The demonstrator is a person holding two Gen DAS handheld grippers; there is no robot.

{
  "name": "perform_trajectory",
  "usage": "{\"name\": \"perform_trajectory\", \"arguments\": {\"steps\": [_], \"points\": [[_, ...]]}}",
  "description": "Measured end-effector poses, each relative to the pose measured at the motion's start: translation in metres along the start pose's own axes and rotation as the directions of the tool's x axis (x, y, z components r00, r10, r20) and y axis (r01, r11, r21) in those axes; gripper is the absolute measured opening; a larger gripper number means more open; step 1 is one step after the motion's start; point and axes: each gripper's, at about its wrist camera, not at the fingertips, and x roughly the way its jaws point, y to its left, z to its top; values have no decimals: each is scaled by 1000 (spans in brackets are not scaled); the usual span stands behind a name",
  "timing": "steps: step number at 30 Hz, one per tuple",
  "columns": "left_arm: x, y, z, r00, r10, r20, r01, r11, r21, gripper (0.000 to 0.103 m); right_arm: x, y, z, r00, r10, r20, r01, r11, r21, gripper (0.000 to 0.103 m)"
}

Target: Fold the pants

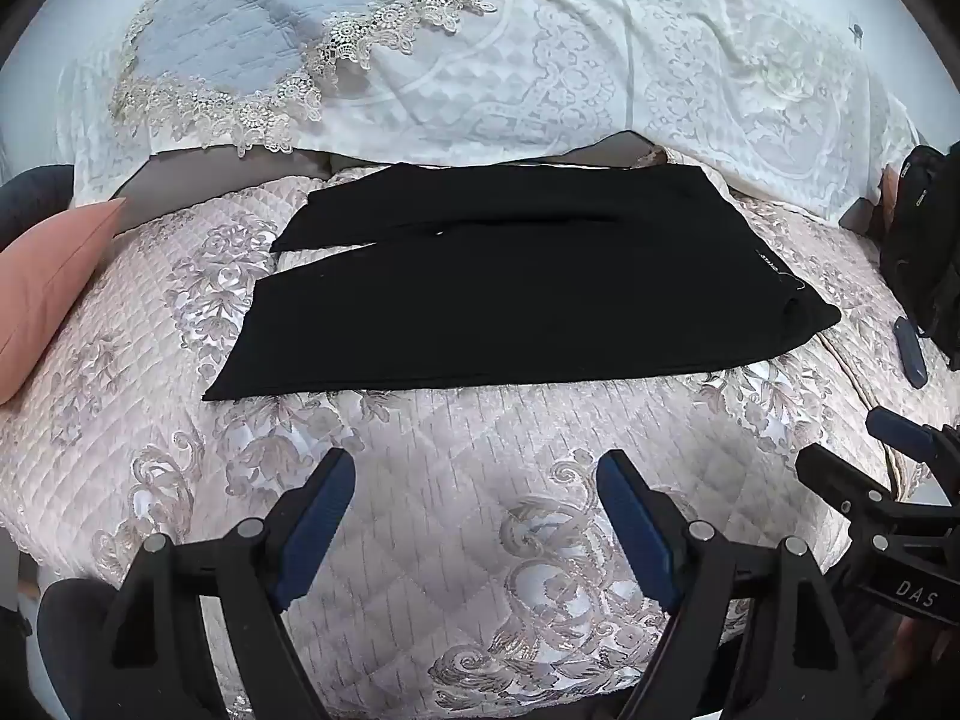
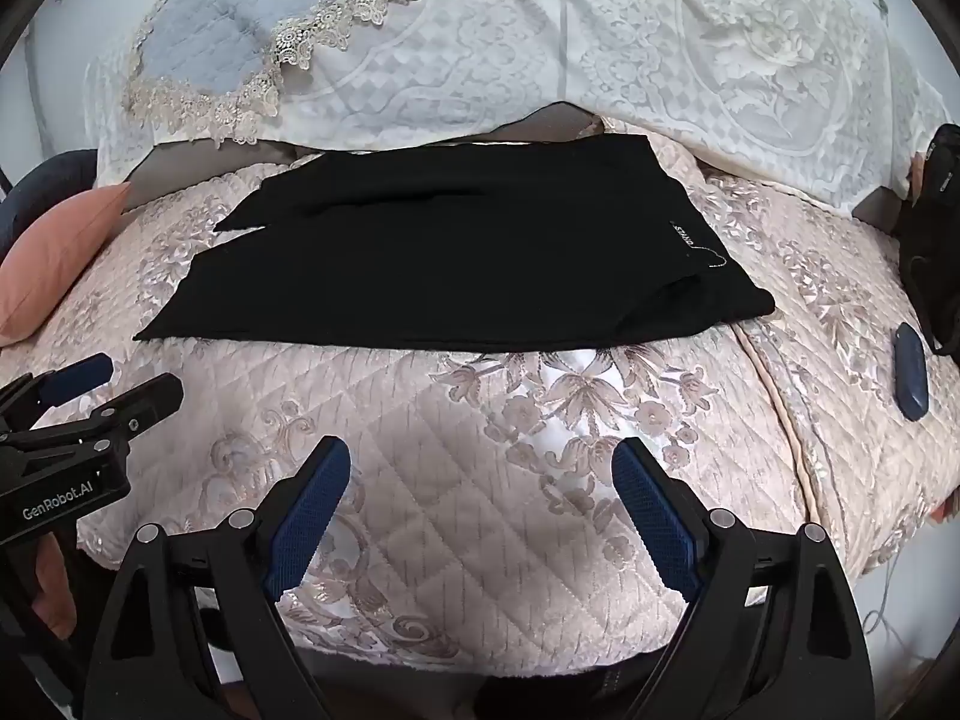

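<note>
I see the black fabric pants [image 1: 510, 300] lying flat across the middle of the frame on the quilted pink bedspread with floral embroidery [image 1: 432, 516], both legs stretched toward the left and the waistband end, with a small white-lettered label, toward the right. The two legs lie side by side, a narrow slit of bedspread showing between their left ends.

In the lower part of the left wrist view, my left gripper [image 1: 474, 516] hangs over bare bedspread, its blue-padded fingers [image 1: 318, 516] spread wide apart with nothing between them. My right gripper [image 2: 480, 504] sits the same way in its own view, fingers apart and holding nothing, well short of the pants' near edge. Each gripper shows at the other view's side edge.

At the far left lies a salmon-pink cushion [image 1: 54, 294]. Across the top of the frame spreads a white lace cover [image 1: 600, 60], with a grey quilted pillow trimmed in cream lace [image 1: 240, 30] at upper left. At the right edge sit a black bag [image 2: 936, 228] and a small dark blue oblong object [image 2: 909, 372].
</note>
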Motion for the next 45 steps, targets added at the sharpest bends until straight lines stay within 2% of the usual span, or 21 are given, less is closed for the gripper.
{"name": "perform_trajectory", "arguments": {"steps": [19,34,41,45], "points": [[1,3,0,1000,-1,-7,1,1000,-10,85,-2,3,0,1000,1,-2,-1,1000,-6,89],[3,1,-4,1000,-7,4,7,1000,-15,85,-4,4,0,1000,9,2,-9,1000,-10,89],[4,2,-5,999,-28,32,29,999,-37,85,-4,4,1,1000,14,1,-14,1000,-7,89],[4,3,-4,1000,-16,21,17,999,-30,85,-2,6,2,1000,12,-2,-12,1000,-7,89]]}}
